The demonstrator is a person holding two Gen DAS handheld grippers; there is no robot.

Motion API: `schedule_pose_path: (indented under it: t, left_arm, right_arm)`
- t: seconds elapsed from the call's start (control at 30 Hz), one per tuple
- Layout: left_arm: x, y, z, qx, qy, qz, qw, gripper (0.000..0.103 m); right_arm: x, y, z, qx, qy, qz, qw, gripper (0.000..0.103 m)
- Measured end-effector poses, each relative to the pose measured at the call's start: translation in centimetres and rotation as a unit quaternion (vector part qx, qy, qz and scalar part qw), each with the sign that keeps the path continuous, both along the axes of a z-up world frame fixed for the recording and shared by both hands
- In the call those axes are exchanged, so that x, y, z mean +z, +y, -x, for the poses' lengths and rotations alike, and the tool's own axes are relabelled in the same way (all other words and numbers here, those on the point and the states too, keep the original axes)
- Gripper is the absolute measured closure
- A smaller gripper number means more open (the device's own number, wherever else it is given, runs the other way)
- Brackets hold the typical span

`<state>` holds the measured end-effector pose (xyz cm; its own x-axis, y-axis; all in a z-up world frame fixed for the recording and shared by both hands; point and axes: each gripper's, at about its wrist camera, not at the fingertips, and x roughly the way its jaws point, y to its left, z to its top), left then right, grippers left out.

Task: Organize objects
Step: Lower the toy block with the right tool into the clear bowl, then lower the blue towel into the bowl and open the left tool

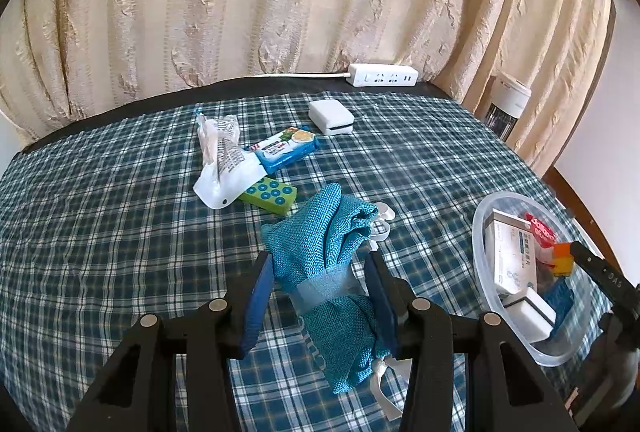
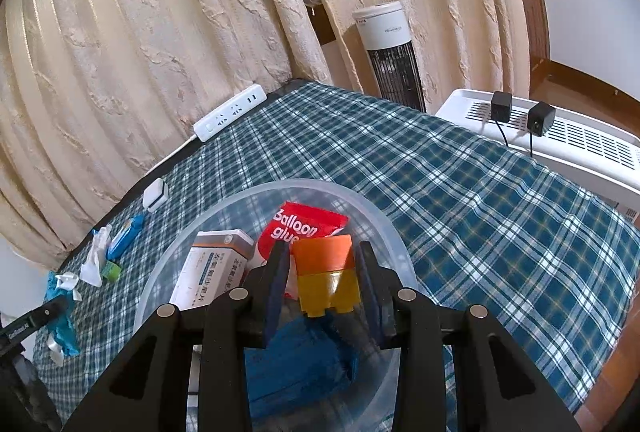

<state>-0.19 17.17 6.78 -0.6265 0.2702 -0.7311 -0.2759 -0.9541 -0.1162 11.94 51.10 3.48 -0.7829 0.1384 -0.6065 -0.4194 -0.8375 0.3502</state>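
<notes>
Now both tools angle downward: left tool (image 1: 320,268) clamps the teal cloth (image 1: 320,252); right tool (image 2: 324,264) grips stacked blocks (image 2: 326,272).

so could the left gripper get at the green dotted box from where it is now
Probably not yet. The left gripper is shut on the teal mesh bag, so its jaws are occupied. The green dotted box lies just beyond on the plaid cloth, partly under a white packet, which may hinder a clean grip.

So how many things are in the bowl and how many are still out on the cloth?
In the bowl: 4, plus the blocks in the right tongs
On the cloth: 5
Total: 10
</notes>
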Motion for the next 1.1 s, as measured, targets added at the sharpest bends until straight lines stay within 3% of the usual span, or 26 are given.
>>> schedule_pose_path:
  t: [0.7,1.1]
  left_arm:
    - [2.0,8.1,-1.8,-0.085,0.019,0.009,0.9962,0.054]
    - [3.3,15.9,-4.5,-0.179,0.031,0.007,0.9833,0.053]
  right_arm:
    - [1.4,1.2,-3.5,-0.016,0.035,-0.016,0.999,0.064]
    - [1.6,2.6,-5.2,-0.031,0.054,-0.009,0.998,0.062]
